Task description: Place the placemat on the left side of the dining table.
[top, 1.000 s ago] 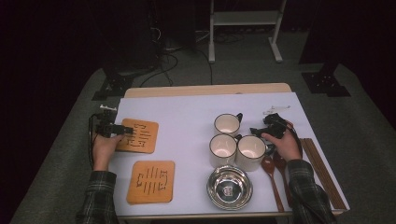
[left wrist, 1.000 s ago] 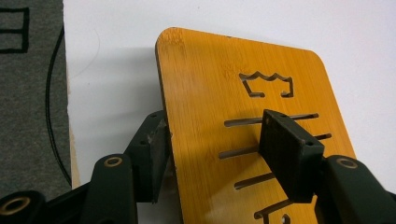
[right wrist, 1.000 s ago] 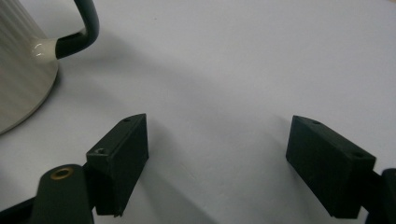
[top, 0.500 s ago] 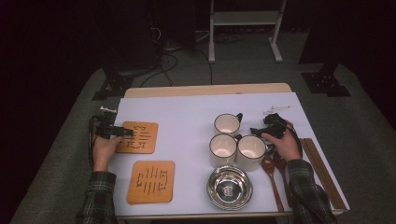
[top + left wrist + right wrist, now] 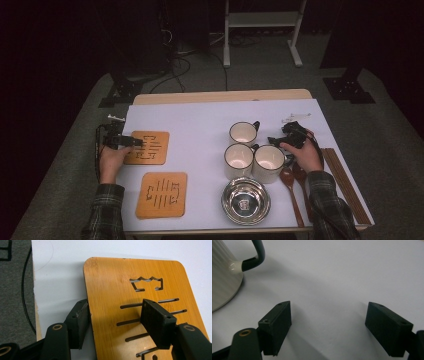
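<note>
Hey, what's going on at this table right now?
A person works with a hand-held gripper in each hand. The left hand-held gripper straddles the edge of the farther orange bamboo trivet, jaws open, one beside the edge and one above it. The right hand-held gripper rests open on the white tablecloth beside a ribbed white mug with a dark handle.

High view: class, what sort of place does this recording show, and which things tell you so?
Probably a lab or studio set up for recording, not a home: a table under a white cover, dark curtains around it, loose cables and a metal stand on the carpet behind.
</note>
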